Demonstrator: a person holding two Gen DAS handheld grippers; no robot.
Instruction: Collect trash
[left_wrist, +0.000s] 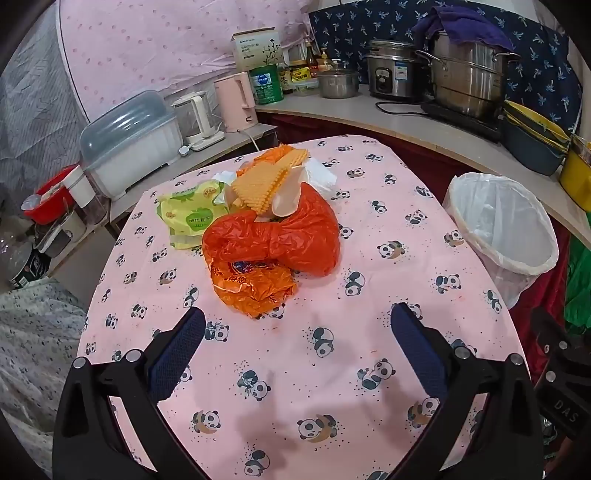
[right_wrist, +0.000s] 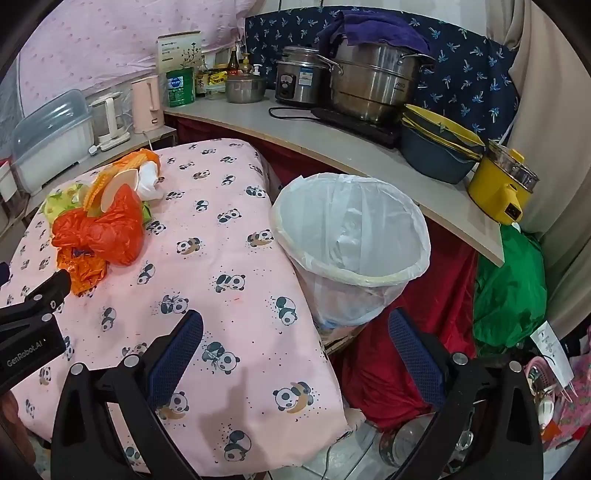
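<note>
Left wrist view, near to far: left gripper jaws spread wide, nothing between the blue mesh pads, hovering tilted down over the pink panda-print tablecloth. Just past the fingertips, the trash heap: crumpled orange printed plastic bag nearest, touching a red-orange plastic bag behind it; then yellow-green wet-wipe pack at left, yellow corrugated wafer-like sheets and a cream paper scrap on top, white tissue or plastic at the back. Bin with white plastic liner off the table's right edge, apart from the heap. Right wrist view: right gripper also fully spread and empty, aimed at the gap between table edge and the same lined bin; liner mostly empty, a little white something at the bottom, hard to tell what. Heap sits far left in this view, well apart. Behind: counter with steel pots, rice cooker, kettles. Judged step: start, pre-grasp, nothing collected yet. Next move likely: left gripper forward and down onto the orange bag, close on a raised fold, not flat film; lift clear, carry right, release over the bin. Thin plastic, likely to slip or drag neighbours along.
</note>
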